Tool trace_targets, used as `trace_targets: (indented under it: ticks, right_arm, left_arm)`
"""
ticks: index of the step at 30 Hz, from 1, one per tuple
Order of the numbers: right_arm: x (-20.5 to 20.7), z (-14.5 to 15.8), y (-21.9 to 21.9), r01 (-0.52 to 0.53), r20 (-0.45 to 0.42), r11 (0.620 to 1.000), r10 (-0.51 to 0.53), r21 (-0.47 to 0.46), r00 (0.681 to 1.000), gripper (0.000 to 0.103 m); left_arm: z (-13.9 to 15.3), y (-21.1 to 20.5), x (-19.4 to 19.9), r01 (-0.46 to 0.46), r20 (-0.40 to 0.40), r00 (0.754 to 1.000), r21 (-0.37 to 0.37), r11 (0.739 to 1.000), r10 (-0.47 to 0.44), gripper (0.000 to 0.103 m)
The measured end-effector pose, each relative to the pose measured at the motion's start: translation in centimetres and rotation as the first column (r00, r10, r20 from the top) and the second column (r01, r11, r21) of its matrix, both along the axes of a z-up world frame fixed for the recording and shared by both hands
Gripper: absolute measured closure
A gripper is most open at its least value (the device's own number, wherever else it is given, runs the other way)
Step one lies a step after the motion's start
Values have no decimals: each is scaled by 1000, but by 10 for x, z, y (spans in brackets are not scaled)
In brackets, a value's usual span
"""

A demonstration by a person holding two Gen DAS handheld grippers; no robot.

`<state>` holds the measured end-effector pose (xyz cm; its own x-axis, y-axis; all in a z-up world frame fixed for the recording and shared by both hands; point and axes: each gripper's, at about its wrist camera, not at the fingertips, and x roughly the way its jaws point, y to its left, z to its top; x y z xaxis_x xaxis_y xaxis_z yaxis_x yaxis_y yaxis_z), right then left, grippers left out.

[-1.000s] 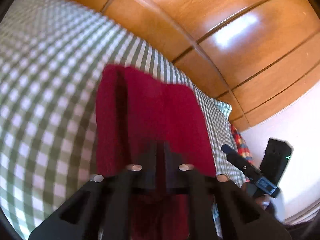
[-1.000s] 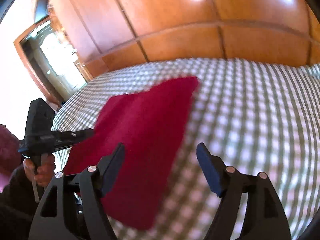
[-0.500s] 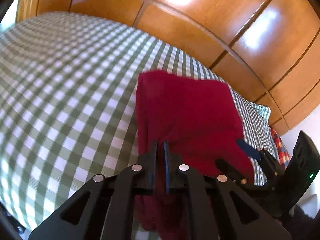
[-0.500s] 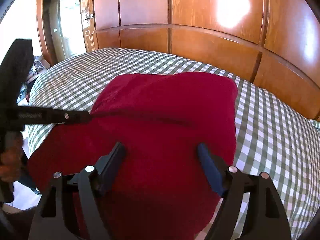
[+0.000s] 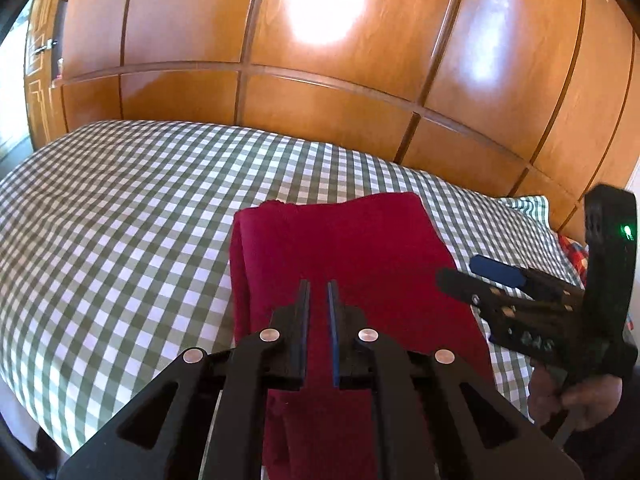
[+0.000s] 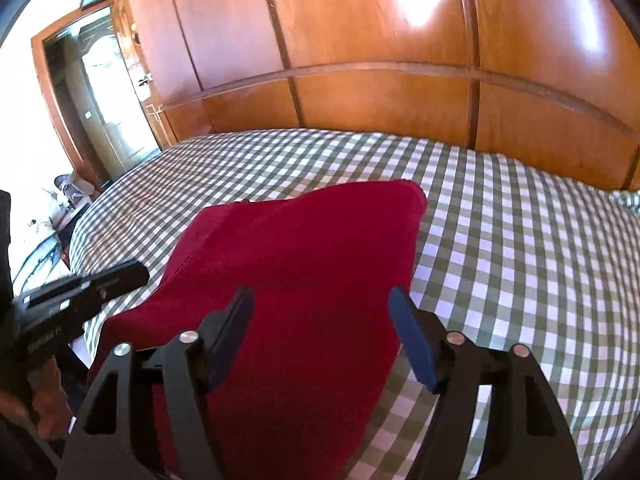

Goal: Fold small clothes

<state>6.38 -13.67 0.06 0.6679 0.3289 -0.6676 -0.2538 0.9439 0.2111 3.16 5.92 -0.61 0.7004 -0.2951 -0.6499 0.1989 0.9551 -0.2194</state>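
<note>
A dark red garment [image 5: 352,264] lies folded on the green-and-white checked bed [image 5: 120,220], its near end hanging over the bed's front edge. My left gripper [image 5: 318,292] is over the garment's near part, its jaws a narrow gap apart with nothing visibly between them. My right gripper [image 6: 322,300] is open and empty above the garment [image 6: 304,272]. It also shows in the left wrist view [image 5: 476,272], at the garment's right edge. The left gripper shows in the right wrist view [image 6: 120,276] at the garment's left edge.
A wooden panelled wardrobe wall [image 5: 320,80] stands behind the bed. A doorway [image 6: 100,88] is at the far left. A checked pillow [image 5: 528,208] and a plaid cloth [image 5: 572,250] lie at the bed's right end. The bed's front edge is just below both grippers.
The left gripper let the garment's edge go and its jaws parted slightly. The garment went from lifted to lying flat on the bed. The right gripper drew back a little, still open.
</note>
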Motion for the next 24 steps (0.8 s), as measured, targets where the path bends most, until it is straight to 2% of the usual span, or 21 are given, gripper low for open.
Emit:
trace_targets:
  ticks: [5, 9, 15, 19, 20, 21, 22, 23, 24]
  right_arm:
    - [14, -4, 3, 15, -17, 1000, -15, 17, 1000, 39]
    - [29, -12, 5, 33, -31, 999, -33, -10, 999, 39]
    - [57, -39, 0, 69, -110, 997, -72, -25, 991, 38]
    - [63, -48, -9, 76, -136, 997, -71, 34, 988, 33]
    - [60, -45, -16, 84, -130, 994, -75, 65, 989, 30]
    - [57, -44, -23, 100, -135, 990, -87, 95, 987, 19]
    - [53, -45, -32, 113, -141, 985, -94, 133, 985, 16]
    - [51, -47, -37, 114, -151, 981, -90, 158, 984, 15]
    - [49, -53, -44, 101, -178, 975, -66, 198, 982, 14]
  left_arm:
    - [-6, -4, 4, 9, -9, 1000, 22, 1000, -9, 97]
    - [-15, -8, 8, 16, -22, 1000, 61, 998, -14, 97]
    - [-34, -10, 16, 23, -68, 997, 69, 997, -19, 97]
    - [-42, -8, 18, 30, -78, 997, 54, 998, -26, 97]
    - [-40, -5, 16, 32, -71, 997, 33, 999, -30, 97]
    - [-36, 0, 15, 28, -64, 998, 3, 1000, -27, 97]
    - [-32, 14, 14, 2, -59, 998, -58, 998, -5, 92]
    - [-31, 27, 14, -28, -67, 998, -102, 994, 21, 82]
    - [-32, 36, 18, -43, -86, 996, -132, 990, 31, 46]
